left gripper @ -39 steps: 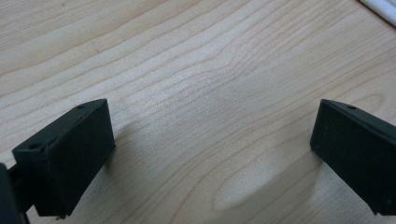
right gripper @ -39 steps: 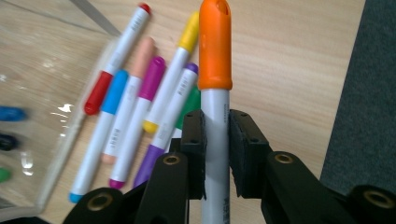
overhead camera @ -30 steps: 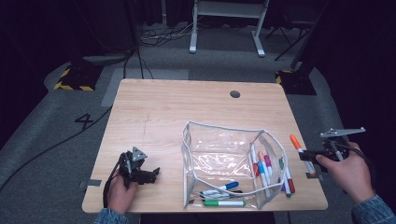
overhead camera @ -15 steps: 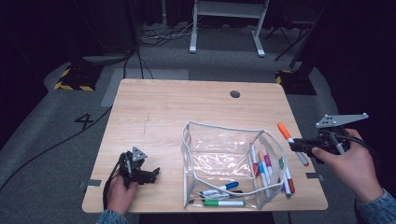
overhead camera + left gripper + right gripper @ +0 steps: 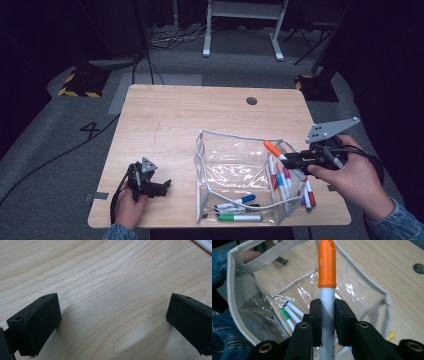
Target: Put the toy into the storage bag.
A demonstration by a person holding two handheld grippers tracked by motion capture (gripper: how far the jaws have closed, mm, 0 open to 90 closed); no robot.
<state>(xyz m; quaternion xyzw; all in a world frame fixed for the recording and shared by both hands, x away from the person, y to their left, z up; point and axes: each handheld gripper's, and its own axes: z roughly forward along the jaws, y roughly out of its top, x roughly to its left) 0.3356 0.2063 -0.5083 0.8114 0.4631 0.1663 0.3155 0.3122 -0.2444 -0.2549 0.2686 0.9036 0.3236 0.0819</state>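
Observation:
My right gripper (image 5: 292, 159) is shut on a white marker with an orange cap (image 5: 274, 149). It holds the marker in the air over the right rim of a clear pouch with white trim (image 5: 235, 170), cap pointing left. In the right gripper view the jaws (image 5: 327, 307) pinch the marker's barrel, and the orange cap (image 5: 327, 265) sticks out over the pouch's open mouth (image 5: 234, 277). A blue and a green marker (image 5: 240, 217) lie at the pouch's front. My left gripper (image 5: 160, 186) rests on the table at the front left, open, with bare wood between its jaws (image 5: 112, 322).
Several more markers (image 5: 287, 185) lie bunched at the pouch's right side; whether inside or outside its wall I cannot tell. The wooden table (image 5: 200, 115) has a cable hole (image 5: 251, 100) at the back right. A white stand's legs (image 5: 240, 30) rise beyond the table.
My right gripper has carried the orange-capped marker leftward and upward, from near the table's right edge to over the pouch's right rim. The left gripper has stayed still.

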